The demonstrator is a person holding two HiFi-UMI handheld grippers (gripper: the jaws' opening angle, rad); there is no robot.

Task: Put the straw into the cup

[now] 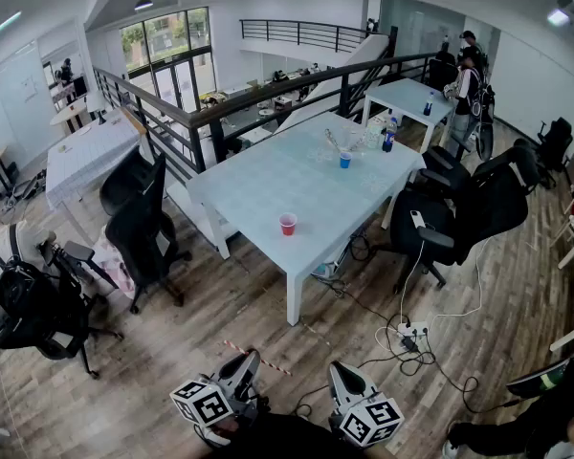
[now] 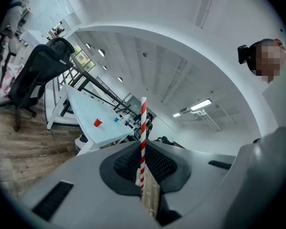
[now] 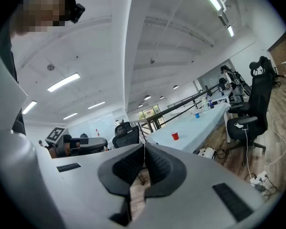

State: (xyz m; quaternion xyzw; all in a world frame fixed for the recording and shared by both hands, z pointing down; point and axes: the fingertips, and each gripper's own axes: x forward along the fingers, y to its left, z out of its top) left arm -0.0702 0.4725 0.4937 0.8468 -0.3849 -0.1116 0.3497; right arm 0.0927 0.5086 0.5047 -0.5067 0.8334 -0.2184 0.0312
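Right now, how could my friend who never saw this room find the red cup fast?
Look for the big pale table in the middle of the room, beside the black railing. The red cup stands alone near the table's closest end. It is the only red one; the blue cup sits farther back by the bottles.

From where I stand, the red-and-white striped paper straw looks matt and dry, pinched between the black ribbed rubbery pads of the smooth, dull grey plastic left gripper. The grey plastic right gripper has the same matt shell and ribbed lining. The small red plastic cup sits on the pale, smooth-topped table, above a brown wood-plank floor with visible grain, near black fabric office chairs and a dark metal railing.
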